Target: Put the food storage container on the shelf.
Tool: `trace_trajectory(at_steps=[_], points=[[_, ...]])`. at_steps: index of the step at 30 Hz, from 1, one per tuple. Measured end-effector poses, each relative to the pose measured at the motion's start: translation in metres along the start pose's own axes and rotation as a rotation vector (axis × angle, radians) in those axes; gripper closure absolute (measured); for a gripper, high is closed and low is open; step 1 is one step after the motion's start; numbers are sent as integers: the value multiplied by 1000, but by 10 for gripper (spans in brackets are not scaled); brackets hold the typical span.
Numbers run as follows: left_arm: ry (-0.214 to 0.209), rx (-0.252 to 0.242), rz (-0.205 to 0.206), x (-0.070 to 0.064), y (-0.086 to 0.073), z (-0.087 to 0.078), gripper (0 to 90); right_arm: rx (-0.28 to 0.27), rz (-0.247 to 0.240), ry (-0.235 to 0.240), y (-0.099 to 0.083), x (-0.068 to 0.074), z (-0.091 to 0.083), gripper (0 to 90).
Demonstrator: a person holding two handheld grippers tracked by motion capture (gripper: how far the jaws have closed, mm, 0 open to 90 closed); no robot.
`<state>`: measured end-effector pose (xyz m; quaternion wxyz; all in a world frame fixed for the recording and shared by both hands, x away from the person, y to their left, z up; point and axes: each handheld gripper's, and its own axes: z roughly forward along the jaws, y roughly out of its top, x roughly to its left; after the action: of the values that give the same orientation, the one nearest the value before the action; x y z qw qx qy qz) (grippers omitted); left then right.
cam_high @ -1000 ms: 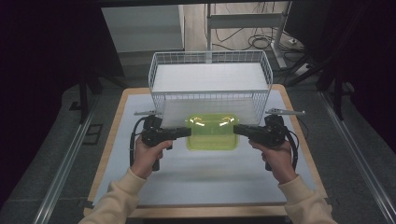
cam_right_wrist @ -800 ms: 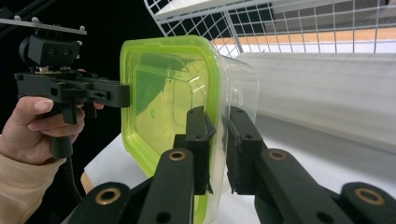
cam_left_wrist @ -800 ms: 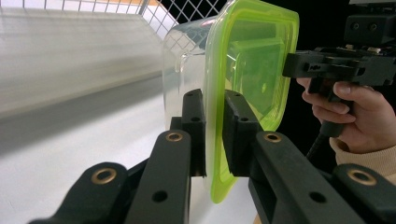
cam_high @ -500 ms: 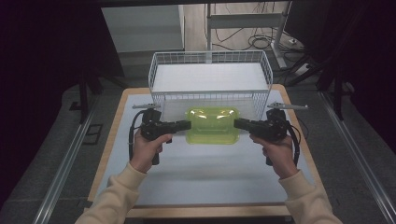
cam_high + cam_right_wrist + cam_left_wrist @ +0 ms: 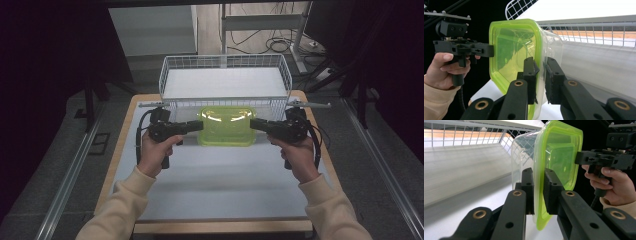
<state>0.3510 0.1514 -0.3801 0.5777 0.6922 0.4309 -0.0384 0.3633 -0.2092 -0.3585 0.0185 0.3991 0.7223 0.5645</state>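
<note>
A clear plastic container with a lime-green lid (image 5: 226, 125) hangs between my two grippers, just in front of the white wire basket (image 5: 225, 102). My left gripper (image 5: 200, 125) is shut on the lid's left rim, and my right gripper (image 5: 252, 123) on its right rim. In the left gripper view my left gripper (image 5: 537, 192) clamps the green edge of the container (image 5: 556, 157), and the right gripper (image 5: 578, 160) grips the far side. The right gripper view shows my right gripper (image 5: 540, 75) pinching the container's (image 5: 511, 50) rim, with the left gripper (image 5: 491, 51) opposite.
The wire basket has a white floor (image 5: 225, 82) and nothing in it; its mesh wall (image 5: 461, 135) (image 5: 599, 31) stands close behind the container. A white mat (image 5: 220, 185) covers the wooden table. Cables (image 5: 280, 47) and desk legs lie beyond the table.
Both grippers have carried the container away from the person, toward the basket's front wall. Their grip on the rim has not changed.
</note>
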Motion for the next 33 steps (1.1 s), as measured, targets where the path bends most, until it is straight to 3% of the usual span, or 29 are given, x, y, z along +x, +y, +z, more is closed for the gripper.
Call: trace_trajectory(at_steps=[17,33], points=[[13,-11,-9,5,15,3,805,-13,8,4,11,-7,6,803],[16,-31,26,5,37,0,805,-25,-14,-11,33,-5,9,802]])
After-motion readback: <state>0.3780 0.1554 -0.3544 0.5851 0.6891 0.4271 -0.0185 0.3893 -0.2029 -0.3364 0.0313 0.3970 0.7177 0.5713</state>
